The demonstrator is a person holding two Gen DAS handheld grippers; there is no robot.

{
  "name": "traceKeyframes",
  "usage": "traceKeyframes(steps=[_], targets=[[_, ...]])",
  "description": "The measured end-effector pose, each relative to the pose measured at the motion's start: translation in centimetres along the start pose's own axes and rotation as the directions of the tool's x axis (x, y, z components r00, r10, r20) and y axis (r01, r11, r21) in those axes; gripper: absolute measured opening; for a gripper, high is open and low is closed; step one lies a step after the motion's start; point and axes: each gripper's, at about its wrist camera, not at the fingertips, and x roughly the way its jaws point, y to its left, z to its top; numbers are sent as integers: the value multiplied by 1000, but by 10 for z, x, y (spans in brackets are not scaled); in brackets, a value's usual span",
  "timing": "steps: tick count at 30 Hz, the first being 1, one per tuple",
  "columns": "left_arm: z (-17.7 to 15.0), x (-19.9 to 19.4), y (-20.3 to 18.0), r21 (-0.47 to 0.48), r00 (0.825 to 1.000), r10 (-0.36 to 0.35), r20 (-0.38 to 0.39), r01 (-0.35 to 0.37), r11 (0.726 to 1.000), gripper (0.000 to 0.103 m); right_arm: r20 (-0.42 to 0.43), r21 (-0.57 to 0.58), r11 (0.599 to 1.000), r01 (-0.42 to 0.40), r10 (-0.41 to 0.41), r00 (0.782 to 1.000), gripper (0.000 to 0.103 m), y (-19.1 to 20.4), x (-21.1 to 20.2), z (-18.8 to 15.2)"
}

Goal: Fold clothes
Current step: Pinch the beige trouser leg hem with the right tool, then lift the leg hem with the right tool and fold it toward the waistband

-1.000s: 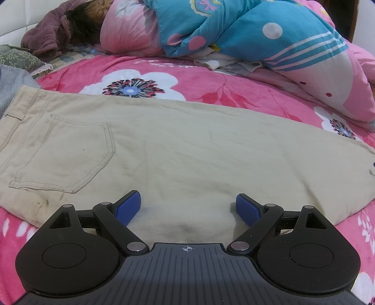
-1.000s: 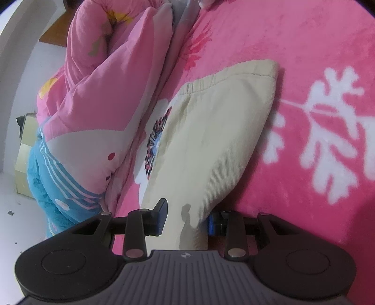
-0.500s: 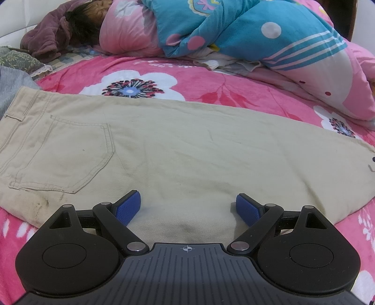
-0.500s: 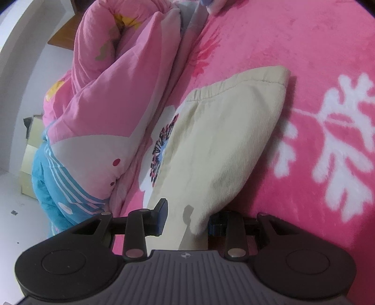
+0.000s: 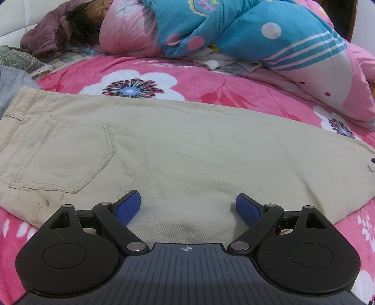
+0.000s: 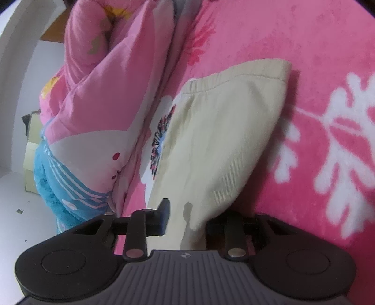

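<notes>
Changed since the earlier frames: jaws of the right gripper (image 6: 186, 217) narrower and closing, with the hem end of the trouser leg between them; in its view that cloth and the bedding sit lower and nearer the right side. Left wrist view unchanged.

Item 1. Beige cotton trousers (image 5: 187, 150), folded lengthwise, laid flat across the bed. Waistband and stitched back pocket (image 5: 63, 154) toward the left of the left wrist view; leg tapering to the right. Grey soiling near the lower left edge. In the right wrist view, the hem end (image 6: 225, 131) is lifted off the cover and runs down into the right gripper.

Item 2. Left gripper (image 5: 187, 204), black frame, blue pads (image 5: 127, 206). Jaws spread wide, nothing held; pads over the near edge of the trousers, contact with the cloth not discernible.

Item 3. Right gripper, black frame. Cloth between the fingers; left pad close against it, right pad hidden behind the fold, so a firm pinch cannot be confirmed.

Item 4. Bright pink plush bed cover (image 5: 211, 89) with white flower print, under the trousers.

Item 5. Pink and turquoise quilt (image 5: 269, 40), bunched along the far side of the bed, covering a person (image 5: 86, 18) lying at the far left corner.

Item 6. Grey garment (image 5: 11, 86), just beside the waistband.
</notes>
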Motion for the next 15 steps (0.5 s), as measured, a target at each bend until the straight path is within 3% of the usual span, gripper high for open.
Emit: traceKeyframes(steps=[3, 8, 15], targets=[[0, 0, 0, -2, 1000, 0, 0, 0, 1000, 89, 0, -6, 1000, 8, -8, 1000, 10, -1, -1, 0], [-1, 0, -1, 3, 1000, 4, 2, -4, 1000, 90, 22, -78, 997, 19, -17, 1000, 5, 11, -5, -3], [-1, 0, 0, 0, 1000, 0, 3, 0, 1000, 90, 4, -305, 950, -72, 77, 997, 5, 89, -13, -27]])
